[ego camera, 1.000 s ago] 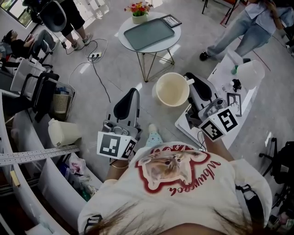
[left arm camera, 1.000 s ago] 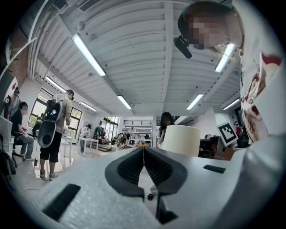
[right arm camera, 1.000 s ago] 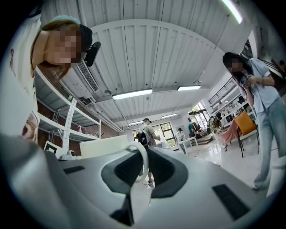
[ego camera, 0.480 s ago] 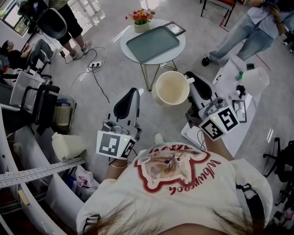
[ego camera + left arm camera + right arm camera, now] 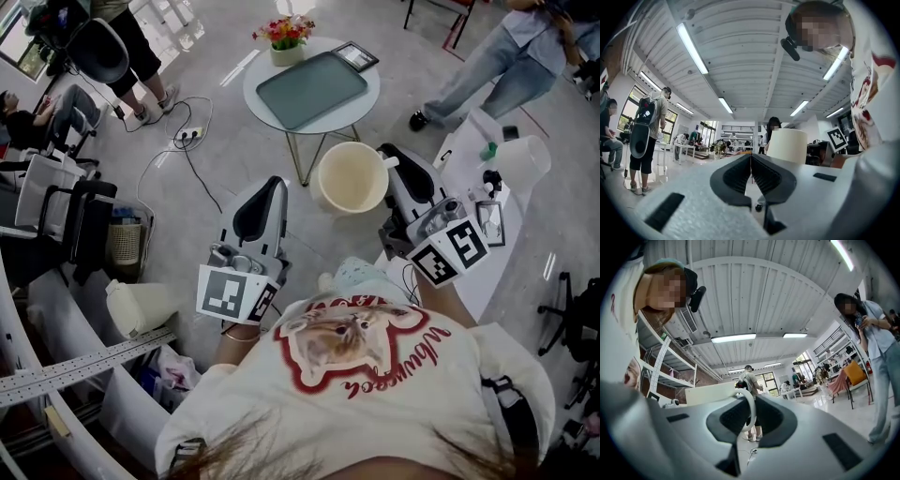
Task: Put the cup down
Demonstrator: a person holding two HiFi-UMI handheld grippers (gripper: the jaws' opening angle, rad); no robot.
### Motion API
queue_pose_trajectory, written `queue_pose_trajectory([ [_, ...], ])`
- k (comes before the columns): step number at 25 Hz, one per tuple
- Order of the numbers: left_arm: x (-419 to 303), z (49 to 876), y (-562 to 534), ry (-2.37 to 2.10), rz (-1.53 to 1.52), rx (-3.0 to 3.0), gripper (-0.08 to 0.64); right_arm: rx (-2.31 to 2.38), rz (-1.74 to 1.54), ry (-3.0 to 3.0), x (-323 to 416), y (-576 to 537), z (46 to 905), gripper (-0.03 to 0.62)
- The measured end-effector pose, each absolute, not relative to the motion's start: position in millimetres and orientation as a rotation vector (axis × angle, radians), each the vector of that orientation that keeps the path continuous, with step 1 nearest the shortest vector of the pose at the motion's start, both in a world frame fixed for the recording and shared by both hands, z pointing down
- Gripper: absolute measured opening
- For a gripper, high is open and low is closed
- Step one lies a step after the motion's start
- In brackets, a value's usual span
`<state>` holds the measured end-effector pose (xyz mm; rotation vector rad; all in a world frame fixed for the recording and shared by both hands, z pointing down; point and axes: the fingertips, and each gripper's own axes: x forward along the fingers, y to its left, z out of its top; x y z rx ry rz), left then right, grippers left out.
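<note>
A cream cup [image 5: 352, 176] hangs in the air, mouth up, in front of the person's chest in the head view. My right gripper [image 5: 388, 161] is shut on the cup's handle [image 5: 749, 409], which curves between the jaws in the right gripper view, with the cup's body [image 5: 710, 392] to the left. My left gripper [image 5: 270, 186] is shut and empty, apart from the cup on its left. Its jaws meet in the left gripper view [image 5: 751, 165], where the cup [image 5: 787, 145] shows just beyond them.
A round table [image 5: 364, 96] carrying a grey tray [image 5: 309, 86], flowers [image 5: 284, 37] and a picture frame [image 5: 353, 56] stands just ahead. A white table [image 5: 466, 155] with a jug [image 5: 520, 159] is on the right. Cables and a power strip [image 5: 187, 131] lie on the floor; a person [image 5: 502, 61] stands far right.
The person has stepped slightly toward the round table. The cup stays in the right gripper at about the same place; the left gripper stays shut.
</note>
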<state>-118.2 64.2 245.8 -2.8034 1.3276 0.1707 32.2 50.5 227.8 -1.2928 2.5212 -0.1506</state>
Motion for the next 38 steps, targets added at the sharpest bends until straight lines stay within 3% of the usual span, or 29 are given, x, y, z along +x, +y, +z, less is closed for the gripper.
queue_pose_trajectory([
  [13,-120.6,253.0,33.2,1.341,0.176,-2.818,0.015,-1.299,-0.169,2.509,31.5,17.2,233.7,0.055],
  [38,-88.3,233.2,-167.3,1.344,0.195,-2.786,0.015,-1.265,-0.152,2.507,66.5,-178.0,217.2,0.055],
])
